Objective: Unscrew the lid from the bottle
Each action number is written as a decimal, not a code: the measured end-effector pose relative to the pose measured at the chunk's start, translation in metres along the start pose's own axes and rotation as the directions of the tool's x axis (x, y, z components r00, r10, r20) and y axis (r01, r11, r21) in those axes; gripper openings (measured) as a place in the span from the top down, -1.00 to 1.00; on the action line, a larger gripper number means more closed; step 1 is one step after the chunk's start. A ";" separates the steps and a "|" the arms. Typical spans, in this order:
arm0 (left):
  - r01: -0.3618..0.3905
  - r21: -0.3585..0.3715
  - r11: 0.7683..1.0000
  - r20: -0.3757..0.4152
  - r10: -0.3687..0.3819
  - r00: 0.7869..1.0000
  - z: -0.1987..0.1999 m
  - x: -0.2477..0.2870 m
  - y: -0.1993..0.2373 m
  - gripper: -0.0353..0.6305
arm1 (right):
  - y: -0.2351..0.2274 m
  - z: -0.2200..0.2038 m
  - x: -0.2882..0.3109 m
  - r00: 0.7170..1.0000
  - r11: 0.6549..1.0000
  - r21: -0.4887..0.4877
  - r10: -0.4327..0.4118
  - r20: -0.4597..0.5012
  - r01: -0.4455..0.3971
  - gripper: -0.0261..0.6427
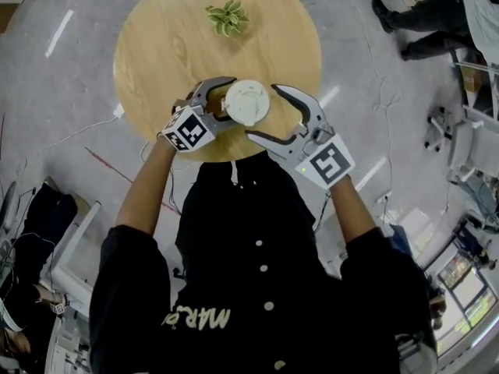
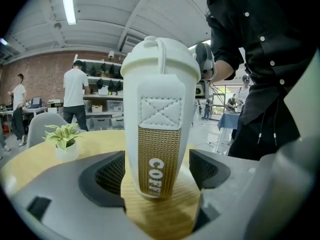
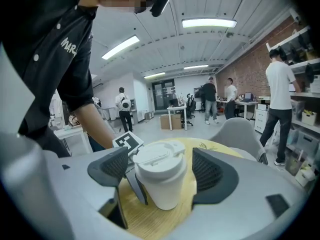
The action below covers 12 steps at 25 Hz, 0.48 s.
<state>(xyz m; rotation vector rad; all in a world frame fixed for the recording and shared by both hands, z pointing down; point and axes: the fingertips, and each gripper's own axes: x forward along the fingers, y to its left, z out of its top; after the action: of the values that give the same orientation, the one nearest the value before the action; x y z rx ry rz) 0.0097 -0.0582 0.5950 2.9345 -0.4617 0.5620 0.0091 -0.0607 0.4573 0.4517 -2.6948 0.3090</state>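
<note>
A white bottle [image 1: 248, 102] with a white lid [image 1: 246, 98] stands upright near the front edge of a round wooden table [image 1: 171, 45]. My left gripper [image 1: 231, 100] reaches in from the left, my right gripper [image 1: 262, 111] from the right. In the left gripper view the bottle [image 2: 160, 134] shows a gold woven band and stands between the left gripper's [image 2: 159, 171] open jaws, a gap on each side. In the right gripper view the bottle [image 3: 160, 179] and its lid [image 3: 160, 158] sit between the right gripper's [image 3: 161, 170] pads, which do not touch it.
A small potted plant [image 1: 228, 18] stands at the table's far side. Cables lie on the grey floor around the table. A grey chair [image 3: 240, 129] is beyond the table, and people stand at desks and shelves further off.
</note>
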 end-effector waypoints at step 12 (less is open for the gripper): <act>-0.012 0.004 1.000 0.040 0.011 0.999 0.002 0.010 0.005 -0.18 | 0.002 -0.021 0.026 0.998 0.999 -0.028 -0.036 -0.046 0.035 -0.42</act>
<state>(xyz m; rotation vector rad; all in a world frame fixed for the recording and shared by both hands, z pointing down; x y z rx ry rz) 0.0178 -0.0662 0.5973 2.9537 -0.4828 0.5072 -0.0074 -0.0605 0.4864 0.4780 -2.6399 0.2695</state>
